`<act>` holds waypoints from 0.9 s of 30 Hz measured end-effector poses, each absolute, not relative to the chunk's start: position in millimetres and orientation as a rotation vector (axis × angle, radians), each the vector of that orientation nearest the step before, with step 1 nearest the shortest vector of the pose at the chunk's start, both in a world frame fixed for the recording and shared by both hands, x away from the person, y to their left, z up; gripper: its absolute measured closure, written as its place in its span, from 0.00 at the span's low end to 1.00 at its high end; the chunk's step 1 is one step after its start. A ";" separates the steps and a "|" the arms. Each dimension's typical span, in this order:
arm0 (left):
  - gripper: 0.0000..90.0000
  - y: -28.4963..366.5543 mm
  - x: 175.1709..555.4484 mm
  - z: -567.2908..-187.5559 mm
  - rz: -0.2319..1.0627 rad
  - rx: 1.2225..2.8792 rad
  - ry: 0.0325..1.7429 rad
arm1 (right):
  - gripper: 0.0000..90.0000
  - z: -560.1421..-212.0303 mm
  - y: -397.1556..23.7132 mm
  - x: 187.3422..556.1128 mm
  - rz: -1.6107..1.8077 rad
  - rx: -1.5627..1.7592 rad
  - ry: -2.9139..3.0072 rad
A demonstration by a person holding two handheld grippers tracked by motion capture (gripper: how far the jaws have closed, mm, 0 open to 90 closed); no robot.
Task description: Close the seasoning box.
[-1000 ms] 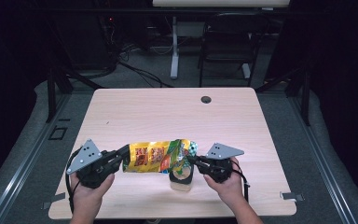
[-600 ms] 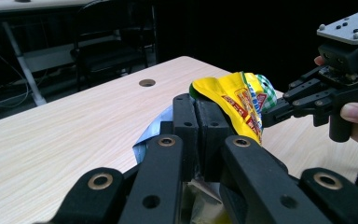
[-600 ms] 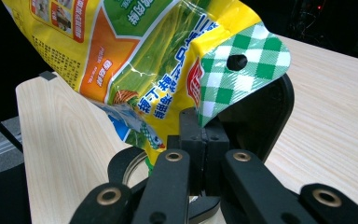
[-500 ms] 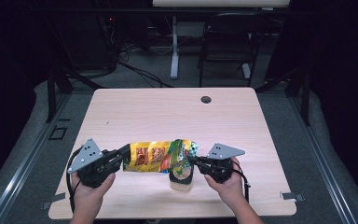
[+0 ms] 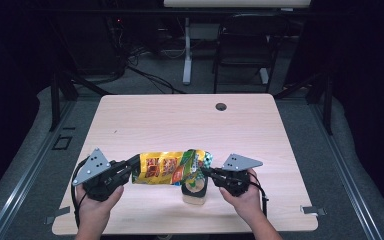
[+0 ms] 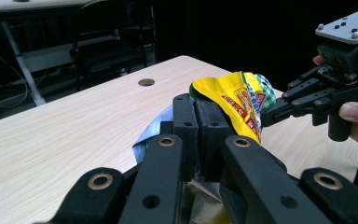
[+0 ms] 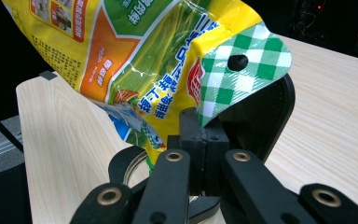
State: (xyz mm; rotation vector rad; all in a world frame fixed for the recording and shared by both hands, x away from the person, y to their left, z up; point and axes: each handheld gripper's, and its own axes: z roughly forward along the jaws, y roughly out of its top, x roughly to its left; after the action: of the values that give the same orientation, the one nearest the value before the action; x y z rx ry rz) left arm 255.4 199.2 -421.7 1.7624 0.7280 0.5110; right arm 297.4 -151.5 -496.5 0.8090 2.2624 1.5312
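Above the surface [image 5: 145, 120], the yellow snack bag [image 5: 167, 167] hangs stretched between the left claw [image 5: 130, 167] and right claw [image 5: 207, 172], each pinching one end. Right gripper view reveals its green-checked corner [image 7: 242, 65] and a black ring beneath [image 7: 270, 116]. Nothing has shifted since the earlier frame.

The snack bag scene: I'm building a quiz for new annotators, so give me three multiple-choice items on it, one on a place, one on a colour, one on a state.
1. Where is the snack bag?
A. flat at the table's far edge
B. held up between the two grippers, over the table
C. on the floor

2. What pattern marks the bag's end by the right gripper?
A. green and white checks
B. red stripes
C. plain black

3. How does the left gripper stand?
A. wide open, apart from the bag
B. shut on the bag's end
C. lying on the table

Answers: 1 B, each gripper holds one end in the high view; 2 A, checks show in the right gripper view; 3 B, its jaws pinch the wrapper.
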 end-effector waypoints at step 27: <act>0.98 198.6 256.7 -423.3 0.496 1.752 0.727 | 1.00 -492.9 -150.1 292.5 1.490 0.798 2.266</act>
State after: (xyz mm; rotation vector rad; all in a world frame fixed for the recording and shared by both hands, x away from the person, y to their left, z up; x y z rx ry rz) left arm 256.7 198.6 -423.3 1.7523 0.7273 0.4965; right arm 292.5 -150.1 -492.9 0.7979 2.2659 1.4901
